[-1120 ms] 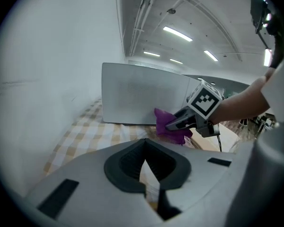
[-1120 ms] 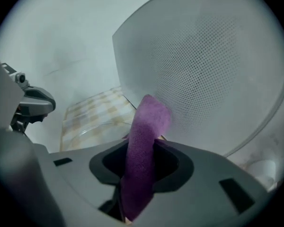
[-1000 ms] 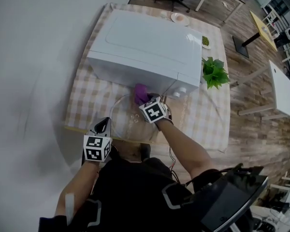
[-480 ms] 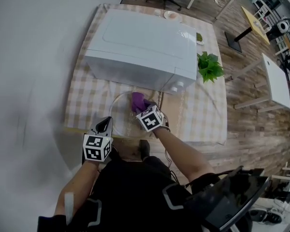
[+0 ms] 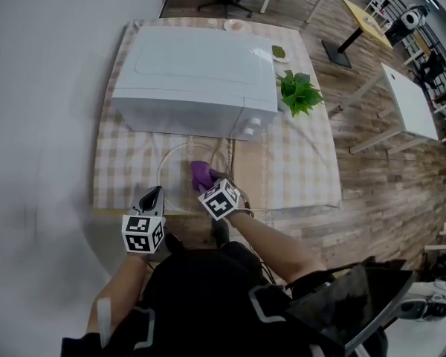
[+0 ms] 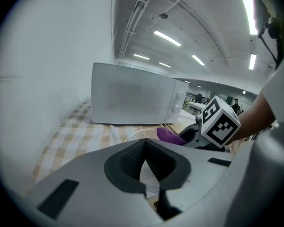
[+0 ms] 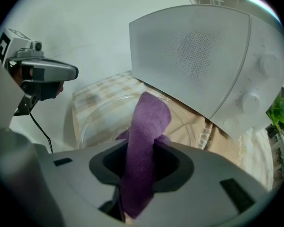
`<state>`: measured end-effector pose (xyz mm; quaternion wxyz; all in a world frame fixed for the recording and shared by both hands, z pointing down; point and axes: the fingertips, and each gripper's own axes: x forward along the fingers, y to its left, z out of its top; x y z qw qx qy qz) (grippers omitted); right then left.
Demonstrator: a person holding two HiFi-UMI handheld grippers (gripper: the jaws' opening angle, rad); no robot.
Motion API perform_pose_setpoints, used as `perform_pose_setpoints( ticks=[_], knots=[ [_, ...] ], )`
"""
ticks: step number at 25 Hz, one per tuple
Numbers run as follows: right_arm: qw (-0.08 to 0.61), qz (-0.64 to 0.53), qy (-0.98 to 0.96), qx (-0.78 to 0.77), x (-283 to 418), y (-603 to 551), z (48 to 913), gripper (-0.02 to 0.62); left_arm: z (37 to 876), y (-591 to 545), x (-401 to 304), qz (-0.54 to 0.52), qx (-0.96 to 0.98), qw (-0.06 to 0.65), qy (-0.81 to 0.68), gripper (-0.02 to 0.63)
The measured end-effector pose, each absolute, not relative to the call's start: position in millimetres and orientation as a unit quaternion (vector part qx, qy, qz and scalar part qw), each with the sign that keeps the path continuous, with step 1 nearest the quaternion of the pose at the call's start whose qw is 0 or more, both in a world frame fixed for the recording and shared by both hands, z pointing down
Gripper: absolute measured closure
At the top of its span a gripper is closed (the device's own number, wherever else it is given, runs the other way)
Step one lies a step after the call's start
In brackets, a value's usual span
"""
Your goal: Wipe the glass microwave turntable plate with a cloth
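- Right gripper [image 5: 207,181], jaws clamped on the purple cloth [image 5: 200,172], works at 6 o'clock of the white microwave [image 5: 193,73], the largest body on the checked table [image 5: 111,162].
- Glass turntable plate [image 5: 166,171] lies flat on the table, out of the microwave and just in front of it. No soil shows on it.
- Left gripper [image 5: 153,195] sits at the plate's 7 o'clock rim with its jaws drawn together at the tips. Whether they nip the rim cannot be told.
- Cloth end projects from the right jaws over the plate's centre; contact is probable, not certain.
- Progress, as judged: wiping is under way, mid-plate. The outer ring and rim are left to cover.
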<state>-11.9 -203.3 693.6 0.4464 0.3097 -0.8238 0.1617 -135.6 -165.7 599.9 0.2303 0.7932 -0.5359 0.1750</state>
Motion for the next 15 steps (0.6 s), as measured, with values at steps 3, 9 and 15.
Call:
perform_pose_setpoints(
  ticks=[3,9,15],
  knots=[
    [0.445,0.167,-0.822,0.313,-8,-189,695,0.459,599,-166,-135,0.170,0.797,0.230,-0.533,0.598],
    [0.448,0.166,-0.822,0.309,-5,-162,696,0.459,601,-164,-139,0.160,0.785,0.240,-0.548,0.598],
    [0.453,0.171,-0.826,0.291,-2,-139,696,0.459,608,-162,-126,0.163,0.792,0.246,-0.534,0.598]
  ],
)
